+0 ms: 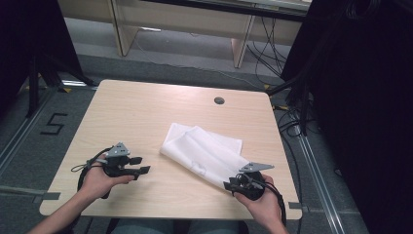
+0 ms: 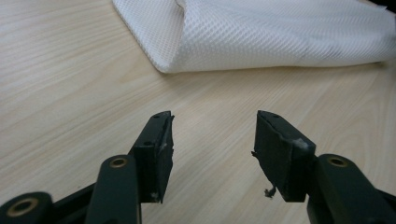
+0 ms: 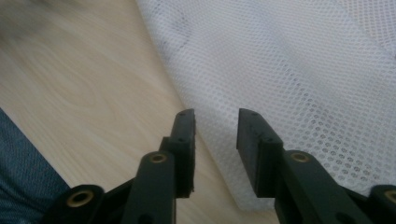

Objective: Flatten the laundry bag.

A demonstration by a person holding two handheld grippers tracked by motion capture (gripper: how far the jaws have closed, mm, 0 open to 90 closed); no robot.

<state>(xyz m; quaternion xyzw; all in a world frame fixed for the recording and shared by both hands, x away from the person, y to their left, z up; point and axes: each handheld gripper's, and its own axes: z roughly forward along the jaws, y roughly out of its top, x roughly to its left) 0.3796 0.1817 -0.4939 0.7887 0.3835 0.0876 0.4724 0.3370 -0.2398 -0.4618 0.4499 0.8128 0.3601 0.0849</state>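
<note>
One folded white mesh cloth (image 1: pixel 204 152) lies flat mid-worktop (image 1: pixel 126 117), apparently for handling; right hand-held gripper (image 1: pixel 233 186) poised over its near corner, jaws parted and empty, likely to pinch it; left hand-held gripper (image 1: pixel 140 165) open, just short of the fold.

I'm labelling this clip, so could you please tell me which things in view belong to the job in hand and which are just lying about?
Part of the job:
- white mesh cloth, folded on the table
- right gripper, open at the cloth's near corner
- left gripper, open, apart from the cloth

Just lying about:
- cables on the floor
- wooden furniture behind the table
</note>
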